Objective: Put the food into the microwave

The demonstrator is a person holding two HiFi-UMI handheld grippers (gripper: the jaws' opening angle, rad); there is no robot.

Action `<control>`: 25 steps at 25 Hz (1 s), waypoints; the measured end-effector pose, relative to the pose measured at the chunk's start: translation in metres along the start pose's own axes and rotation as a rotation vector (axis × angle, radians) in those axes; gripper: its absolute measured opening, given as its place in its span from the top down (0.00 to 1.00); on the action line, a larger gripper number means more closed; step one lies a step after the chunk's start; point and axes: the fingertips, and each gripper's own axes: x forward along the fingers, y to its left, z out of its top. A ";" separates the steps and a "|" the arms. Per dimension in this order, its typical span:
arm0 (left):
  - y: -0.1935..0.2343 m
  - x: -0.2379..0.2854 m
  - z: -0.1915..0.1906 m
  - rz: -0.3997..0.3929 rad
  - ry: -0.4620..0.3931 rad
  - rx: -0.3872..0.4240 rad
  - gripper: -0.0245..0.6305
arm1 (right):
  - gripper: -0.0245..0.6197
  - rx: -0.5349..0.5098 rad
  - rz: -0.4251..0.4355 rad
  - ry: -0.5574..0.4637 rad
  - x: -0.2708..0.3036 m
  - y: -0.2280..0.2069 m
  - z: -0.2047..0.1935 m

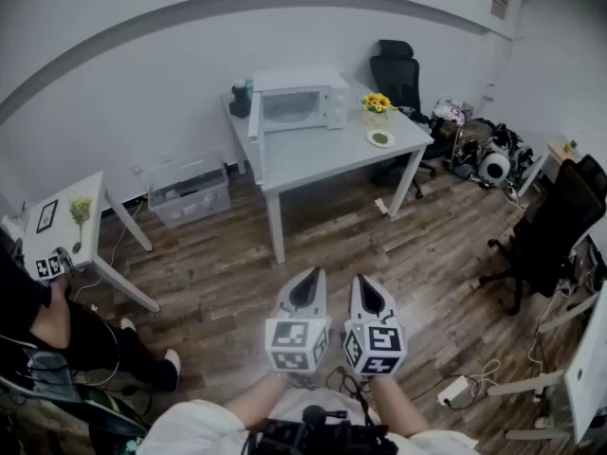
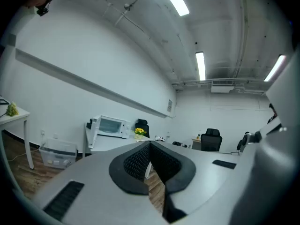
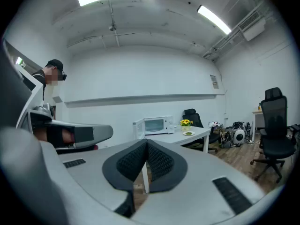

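White and shallow, the plate (image 1: 380, 138) of green food sits on the counter (image 1: 322, 159), just right of the microwave (image 1: 296, 105). It looks light, stiff and glazed, so probably slippery and breakable; its rim seems the best hold, kept level. The left hand-held gripper (image 1: 310, 282) and right hand-held gripper (image 1: 366, 287) are clenched on nothing, well short of the microwave
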 end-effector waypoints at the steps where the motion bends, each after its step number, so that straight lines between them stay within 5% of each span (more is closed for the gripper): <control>1: 0.000 0.001 0.000 0.001 -0.002 0.001 0.95 | 0.94 -0.001 0.000 0.000 0.000 0.000 0.001; 25: 0.026 0.019 0.002 -0.065 0.026 0.005 0.95 | 0.94 0.042 -0.123 -0.030 0.021 -0.001 -0.001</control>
